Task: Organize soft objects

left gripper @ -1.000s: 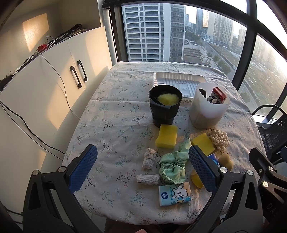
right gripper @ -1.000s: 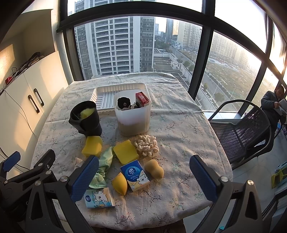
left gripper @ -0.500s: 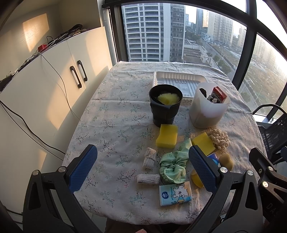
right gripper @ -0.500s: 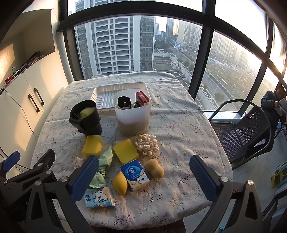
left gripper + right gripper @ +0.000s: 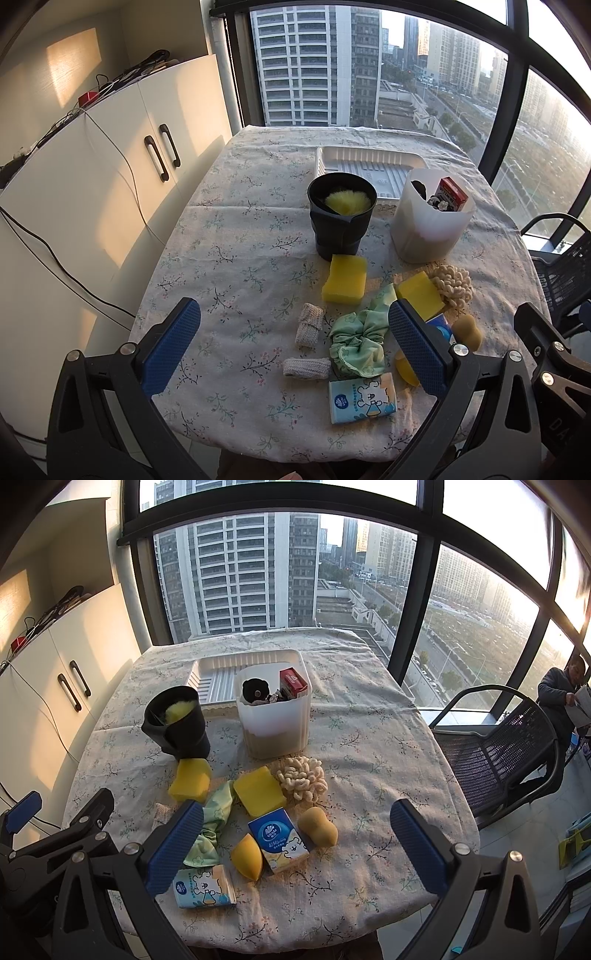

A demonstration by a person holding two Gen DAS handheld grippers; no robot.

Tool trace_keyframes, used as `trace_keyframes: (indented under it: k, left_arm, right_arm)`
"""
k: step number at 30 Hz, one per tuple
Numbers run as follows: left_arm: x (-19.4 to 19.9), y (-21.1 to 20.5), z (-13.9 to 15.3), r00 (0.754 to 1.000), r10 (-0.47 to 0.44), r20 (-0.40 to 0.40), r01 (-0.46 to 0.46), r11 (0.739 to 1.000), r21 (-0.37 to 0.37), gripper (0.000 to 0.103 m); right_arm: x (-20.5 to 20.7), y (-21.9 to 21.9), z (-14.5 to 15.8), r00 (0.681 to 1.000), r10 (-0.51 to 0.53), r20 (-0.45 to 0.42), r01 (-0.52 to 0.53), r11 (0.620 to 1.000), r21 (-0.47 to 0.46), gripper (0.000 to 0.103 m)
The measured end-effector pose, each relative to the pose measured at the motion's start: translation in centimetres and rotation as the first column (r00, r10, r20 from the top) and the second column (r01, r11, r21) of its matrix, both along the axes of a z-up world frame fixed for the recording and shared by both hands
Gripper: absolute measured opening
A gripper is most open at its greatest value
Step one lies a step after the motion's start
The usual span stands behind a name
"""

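Note:
Soft objects lie on the near half of the floral-clothed table [image 5: 236,236]: two yellow sponges [image 5: 345,274] [image 5: 259,792], a green scrunchie [image 5: 357,341], two knitted rolls [image 5: 309,325], a cream chenille pad [image 5: 302,777], a yellow makeup sponge [image 5: 246,856], a tan one [image 5: 317,826] and two tissue packs [image 5: 362,402] [image 5: 277,839]. A black cup [image 5: 341,218] holds a yellow puff. My left gripper [image 5: 291,350] is open and empty above the near edge. My right gripper [image 5: 295,845] is open and empty, also above the near edge.
A white bin [image 5: 274,712] holds a red box and dark items. A white ribbed tray [image 5: 221,674] lies behind it. White cabinets [image 5: 110,177] stand to the left. A black mesh chair [image 5: 498,749] stands to the right, windows behind.

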State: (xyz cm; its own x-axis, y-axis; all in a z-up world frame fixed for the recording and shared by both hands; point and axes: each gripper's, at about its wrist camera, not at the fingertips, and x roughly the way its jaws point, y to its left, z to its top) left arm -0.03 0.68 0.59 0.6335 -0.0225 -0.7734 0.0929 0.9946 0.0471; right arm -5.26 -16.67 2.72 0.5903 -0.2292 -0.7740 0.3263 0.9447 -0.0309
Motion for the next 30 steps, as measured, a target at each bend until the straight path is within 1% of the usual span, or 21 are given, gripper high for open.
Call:
trace_keyframes:
  k: [8,14,19,22,24,26,29,30]
  left_arm:
    - [-0.1,0.5,-0.5,1.0,-0.006,-0.012,0.006,1.0,0.012,0.103]
    - [-0.1,0.3,-2.2,0.999,-0.022,-0.043,0.024,0.999,0.027,0.103]
    - [-0.7,0.2,-4.3,0.995,-0.07,-0.071,0.073,0.996,0.044,0.103]
    - [-1.1,0.1,-6.5,0.989,-0.097,-0.109,0.104,0.993,0.062,0.103]
    - [-1.4,0.0,-8.0,0.982,-0.121,-0.147,0.132,0.989,0.064,0.103]
    - [-2.0,-0.3,-9.2,0.975,-0.147,-0.168,0.159,0.985,0.064,0.103]
    - [-2.6,-1.0,-10.8,0.962,-0.191,-0.196,0.204,0.978,0.051,0.103]
    - [-2.6,-1.3,-11.4,0.956,-0.208,-0.209,0.22,0.975,0.04,0.103]
  right_arm:
    - [0.1,0.0,-0.4,1.0,0.001,-0.014,-0.001,1.0,-0.002,0.103]
    - [0.1,-0.2,-2.0,0.999,0.01,-0.045,-0.009,1.0,0.002,0.103]
    - [-0.3,-0.2,-3.9,0.997,0.061,-0.051,-0.06,0.998,0.016,0.103]
    - [-0.6,-0.2,-5.4,0.994,0.084,-0.074,-0.086,0.996,-0.02,0.103]
    - [-0.8,-0.3,-6.8,0.989,0.105,-0.102,-0.108,0.994,-0.03,0.103]
    - [-1.0,-0.5,-8.4,0.983,0.119,-0.138,-0.124,0.992,-0.029,0.103]
    - [-1.3,-1.3,-10.5,0.976,0.125,-0.176,-0.127,0.992,-0.001,0.103]
    - [-1.4,-1.5,-11.1,0.976,0.128,-0.175,-0.129,0.992,0.008,0.103]
